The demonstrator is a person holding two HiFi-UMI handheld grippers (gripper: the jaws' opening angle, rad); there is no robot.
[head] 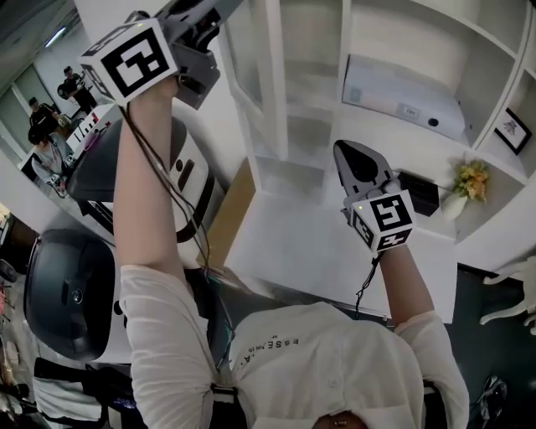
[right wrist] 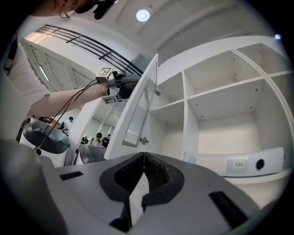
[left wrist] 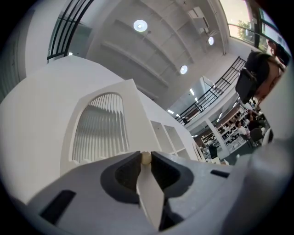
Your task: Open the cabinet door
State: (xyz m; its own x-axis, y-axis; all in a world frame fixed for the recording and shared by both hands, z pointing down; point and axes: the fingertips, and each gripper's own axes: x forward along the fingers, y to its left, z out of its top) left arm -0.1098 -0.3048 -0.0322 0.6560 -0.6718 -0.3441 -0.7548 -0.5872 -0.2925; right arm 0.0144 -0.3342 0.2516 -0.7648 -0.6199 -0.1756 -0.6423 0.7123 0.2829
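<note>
The white cabinet door (head: 270, 92) stands swung out from the cabinet. In the left gripper view it shows an arched ribbed pane (left wrist: 98, 128). My left gripper (head: 213, 15) is raised at the door's outer edge, shut on the small cream door knob (left wrist: 145, 158), which sits pinched between its tips. In the right gripper view the open door (right wrist: 140, 105) stands to the left of the bare shelves, with the left gripper (right wrist: 123, 87) at its edge. My right gripper (head: 347, 152) hovers in front of the open shelves, shut (right wrist: 143, 157) with nothing in it.
A white box-shaped device (head: 402, 96) lies on a shelf inside the cabinet. Lower right are a framed picture (head: 512, 131), yellow flowers in a vase (head: 469, 180) and a black item (head: 420, 193). Dark round appliances (head: 67, 285) stand left, with people beyond.
</note>
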